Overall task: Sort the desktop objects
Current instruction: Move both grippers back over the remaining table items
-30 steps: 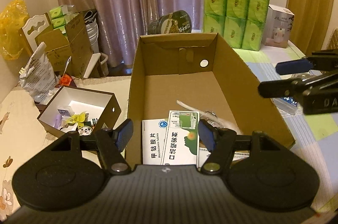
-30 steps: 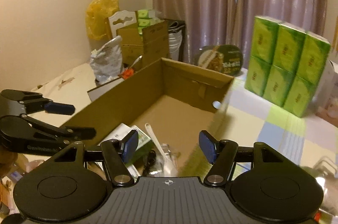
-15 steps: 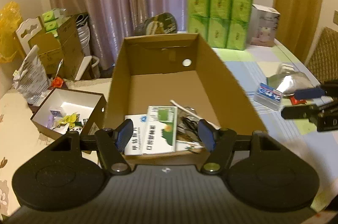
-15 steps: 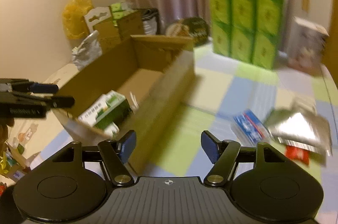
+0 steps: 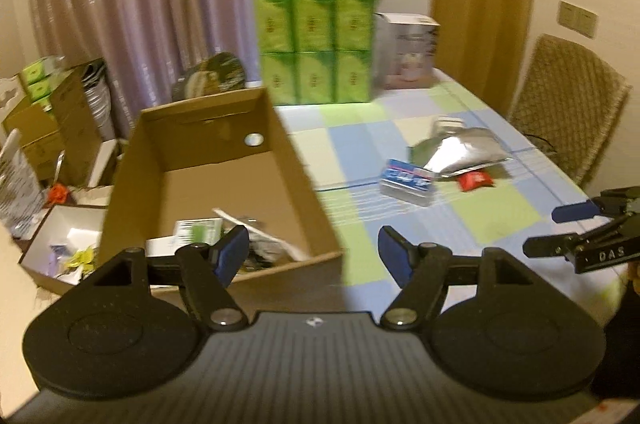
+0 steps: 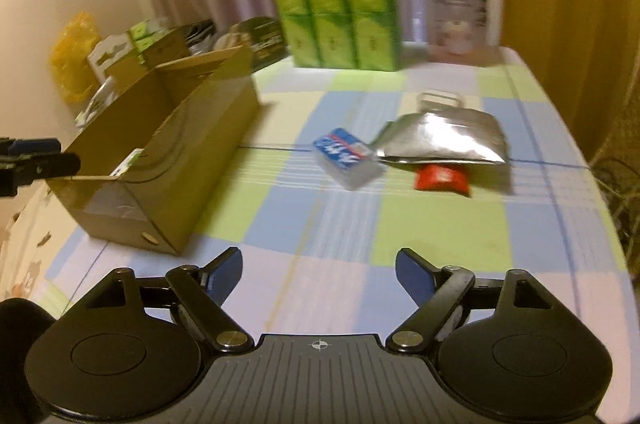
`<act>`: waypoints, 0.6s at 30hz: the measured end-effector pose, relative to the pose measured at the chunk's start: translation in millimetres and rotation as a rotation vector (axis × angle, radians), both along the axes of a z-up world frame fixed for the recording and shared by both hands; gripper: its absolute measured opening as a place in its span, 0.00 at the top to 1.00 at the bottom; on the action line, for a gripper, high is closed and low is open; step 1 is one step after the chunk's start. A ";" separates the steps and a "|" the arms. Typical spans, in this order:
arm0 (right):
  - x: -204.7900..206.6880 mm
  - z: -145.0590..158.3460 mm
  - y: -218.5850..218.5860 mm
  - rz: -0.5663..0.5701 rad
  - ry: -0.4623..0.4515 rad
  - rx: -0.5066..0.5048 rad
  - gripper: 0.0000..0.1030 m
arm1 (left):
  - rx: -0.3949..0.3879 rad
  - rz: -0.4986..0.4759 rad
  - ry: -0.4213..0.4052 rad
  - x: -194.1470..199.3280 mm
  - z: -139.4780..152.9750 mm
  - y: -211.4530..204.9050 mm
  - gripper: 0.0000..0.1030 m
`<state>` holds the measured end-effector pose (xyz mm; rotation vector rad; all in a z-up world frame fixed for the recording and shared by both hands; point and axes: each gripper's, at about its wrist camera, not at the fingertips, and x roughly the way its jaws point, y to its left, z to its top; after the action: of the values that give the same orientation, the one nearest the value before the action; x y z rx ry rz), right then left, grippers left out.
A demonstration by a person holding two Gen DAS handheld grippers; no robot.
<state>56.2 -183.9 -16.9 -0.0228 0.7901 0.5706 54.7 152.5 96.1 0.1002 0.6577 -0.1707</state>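
Observation:
An open cardboard box [image 5: 208,160] on the checked tablecloth [image 6: 320,208] holds medicine cartons [image 5: 198,230] and other small items. To its right lie a blue-and-white pack [image 5: 406,180] [image 6: 348,154], a silver foil pouch [image 5: 460,150] [image 6: 444,138] and a red packet [image 5: 474,180] [image 6: 440,178]. My left gripper [image 5: 312,252] hovers over the box's near right corner, jaws opening, nothing between them. My right gripper [image 6: 320,264] hangs over bare cloth short of the pack, jaws opening wide and empty. Each gripper shows at the other view's edge, the right gripper [image 5: 576,228] and the left gripper [image 6: 36,156].
Stacked green tissue packs [image 5: 316,48] and a white carton [image 5: 408,52] stand at the table's far end. A wicker chair [image 5: 572,112] is at the right edge. Left of the box sit a small white-lined box [image 5: 64,244] and piled cartons [image 5: 44,120].
Both views have swung right, away from the box's inside toward the pack, pouch and red packet. Both grippers' jaws stand wider, the right one most.

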 end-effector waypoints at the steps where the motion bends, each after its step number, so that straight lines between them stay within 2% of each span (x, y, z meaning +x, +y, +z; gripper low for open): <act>1: -1.4 0.8 -5.2 -0.009 -0.001 0.002 0.20 | 0.002 -0.016 0.003 -1.2 -0.5 -7.7 0.34; 9: -6.6 4.1 -39.7 -0.076 -0.004 0.034 0.12 | 0.021 -0.116 0.044 -3.9 -10.3 -56.8 0.27; 18: -5.8 3.4 -72.7 -0.143 -0.004 0.076 0.07 | 0.081 -0.196 0.091 2.6 -19.2 -93.5 0.13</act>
<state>50.3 -256.6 -13.5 0.1016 0.7594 0.4647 57.3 59.0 77.0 0.2366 0.7456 -0.3386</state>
